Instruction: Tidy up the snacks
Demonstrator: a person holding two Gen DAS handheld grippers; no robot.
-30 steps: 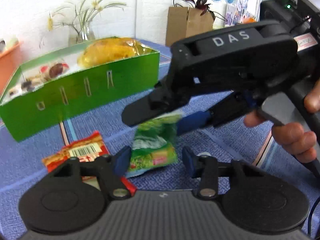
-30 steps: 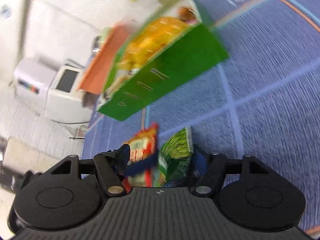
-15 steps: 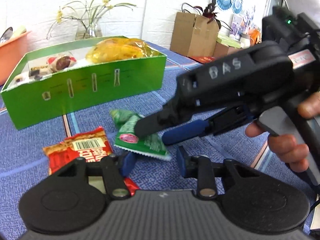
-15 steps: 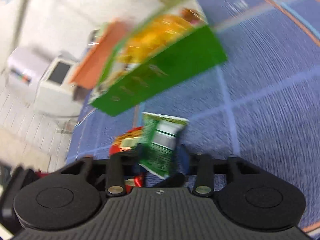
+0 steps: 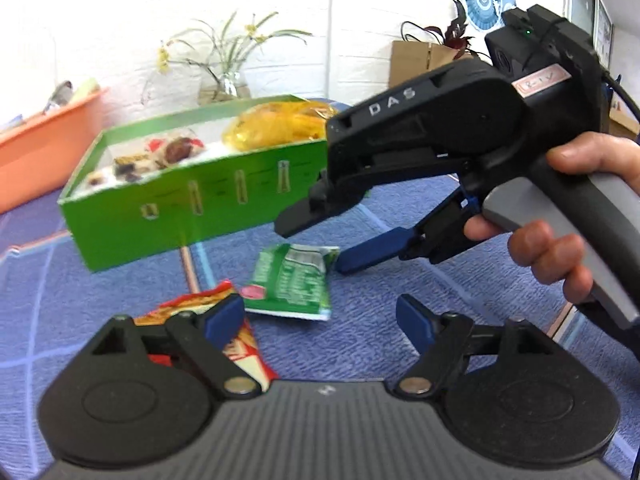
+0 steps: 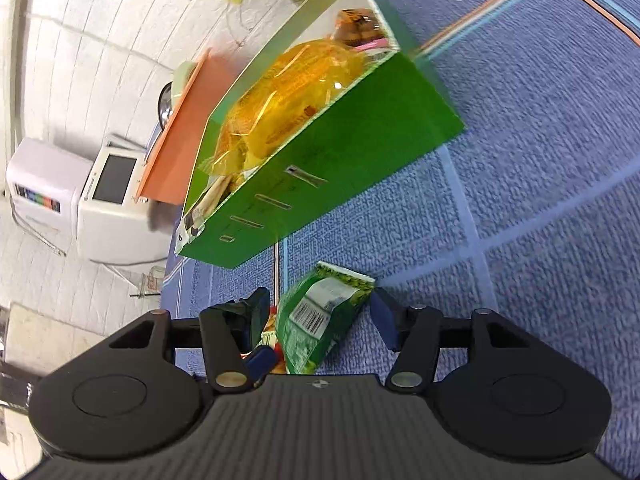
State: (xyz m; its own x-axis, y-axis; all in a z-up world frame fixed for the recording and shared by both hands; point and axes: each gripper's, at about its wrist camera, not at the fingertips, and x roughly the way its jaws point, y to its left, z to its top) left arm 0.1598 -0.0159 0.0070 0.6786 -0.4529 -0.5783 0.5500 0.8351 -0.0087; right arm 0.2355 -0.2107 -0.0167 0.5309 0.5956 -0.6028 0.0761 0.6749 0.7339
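Here the green packet lies flat just before the green box, unheld between the parted right gripper fingers; it should be pinched mid-body before lifting. The left gripper is also held apart.

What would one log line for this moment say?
right gripper: open, around green packet on cloth | left gripper: open, empty | red packet: on cloth | green box: part filled

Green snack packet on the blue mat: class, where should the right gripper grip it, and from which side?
Grip the green snack packet across its narrow width, near the middle, coming from above. It lies flat on the blue mat between the open fingers of the right gripper, and the red packet crowds one side.
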